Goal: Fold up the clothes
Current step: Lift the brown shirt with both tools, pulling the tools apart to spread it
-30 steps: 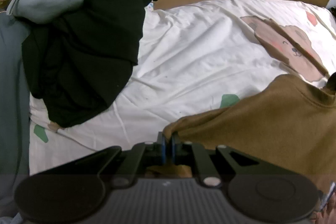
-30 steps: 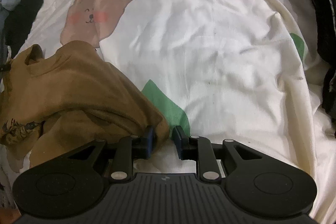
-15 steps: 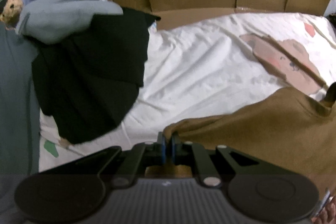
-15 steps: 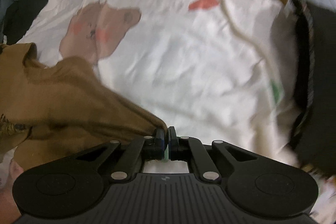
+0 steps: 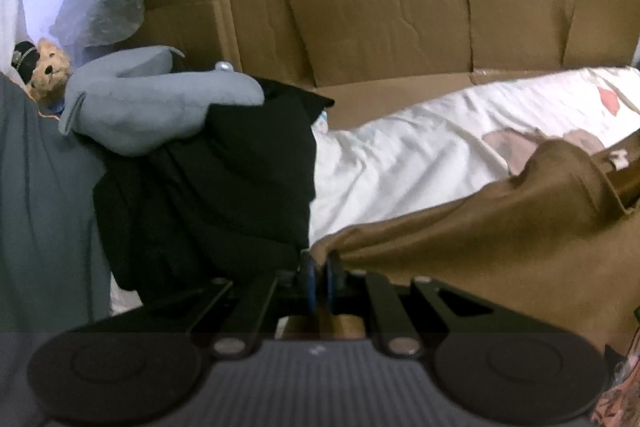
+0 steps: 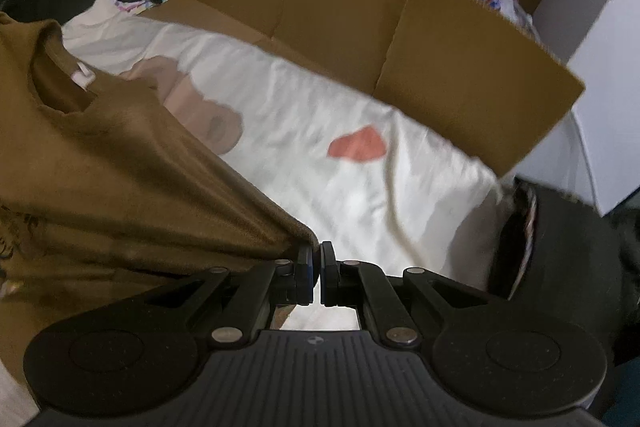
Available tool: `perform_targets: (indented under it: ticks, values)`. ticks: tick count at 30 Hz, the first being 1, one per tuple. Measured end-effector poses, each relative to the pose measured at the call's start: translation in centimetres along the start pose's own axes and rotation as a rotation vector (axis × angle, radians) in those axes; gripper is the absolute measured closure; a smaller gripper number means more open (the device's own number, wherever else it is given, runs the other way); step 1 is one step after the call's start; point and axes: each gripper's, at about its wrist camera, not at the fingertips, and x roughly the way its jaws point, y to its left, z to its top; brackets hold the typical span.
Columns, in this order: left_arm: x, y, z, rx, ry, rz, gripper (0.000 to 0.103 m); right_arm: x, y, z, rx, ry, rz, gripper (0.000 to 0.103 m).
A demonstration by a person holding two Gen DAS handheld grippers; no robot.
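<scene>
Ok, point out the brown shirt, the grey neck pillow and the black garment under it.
brown shirt [image 6: 120,163]: right wrist view, on its chest below the collar.
grey neck pillow [image 5: 160,107]: left wrist view, on its padded body.
black garment [image 5: 224,195]: left wrist view, on its middle folds.

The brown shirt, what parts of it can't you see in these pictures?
- Left wrist view: the brown shirt runs off the right edge, and the left gripper covers the pinched corner.
- Right wrist view: the shirt runs off the left edge; the dark print there is cut off and blurred, so it can't be read.
- The neck label is too small to read.
- The hem hangs out of sight behind the right gripper.
</scene>
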Motion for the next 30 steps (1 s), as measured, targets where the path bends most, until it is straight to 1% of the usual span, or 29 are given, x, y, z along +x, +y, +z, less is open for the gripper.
perform_targets:
  ticks: [7,13,18,22,30]
  values:
    - [1.1,0.0,1.3,-0.026,-0.036,-0.014,0.097,1.3,-1.5,3.7,-0.073,-0.029,-0.091,0.103]
    - [2.4,0.0,2.6,-0.042,-0.054,-0.002,0.097,2.3,-2.2,7.4,-0.145,-0.046,-0.159,0.103]
    - [4.3,0.6,3.3,-0.051,-0.027,0.003,0.097,4.0,-2.4,9.6,-0.18,-0.027,-0.147,0.103]
    - [5.5,1.3,3.7,-0.071,-0.018,0.016,0.097,5.7,-1.7,11.3,-0.232,-0.032,-0.171,0.103]
    - [7.5,2.1,5.5,-0.077,-0.011,0.036,0.097,8.4,-1.7,15.0,-0.284,-0.034,-0.215,0.103]
